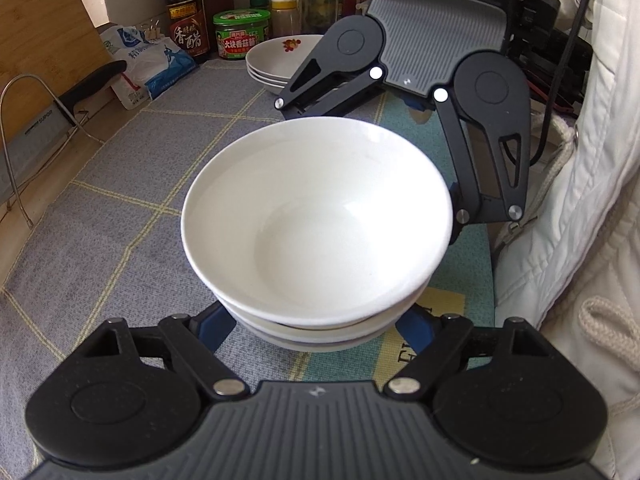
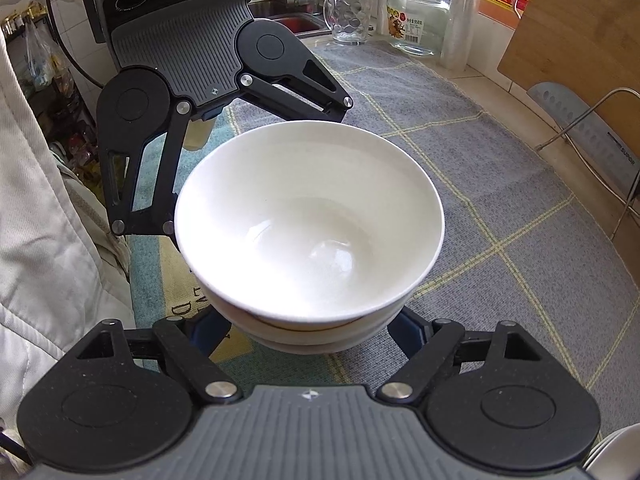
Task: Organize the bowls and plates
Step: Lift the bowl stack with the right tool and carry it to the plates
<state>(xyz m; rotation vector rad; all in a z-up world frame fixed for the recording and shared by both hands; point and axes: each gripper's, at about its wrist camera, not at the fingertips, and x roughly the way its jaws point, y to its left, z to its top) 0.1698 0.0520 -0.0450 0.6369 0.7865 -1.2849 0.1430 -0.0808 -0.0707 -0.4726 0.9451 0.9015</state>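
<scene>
Stack of white bowls [image 1: 316, 216], upright on grey mat, stacked plates [image 1: 276, 60] behind

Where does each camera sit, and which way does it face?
Left wrist view: sits on the left hand-held gripper, facing the stack of white ceramic bowls and the right hand-held gripper beyond it; a white padded jacket shows at the right edge.
Right wrist view: sits on the right hand-held gripper, facing the same stack from the opposite side, with the left hand-held gripper beyond.
Shared: the bowl stack, the grey checked cloth mat and both grippers.
</scene>
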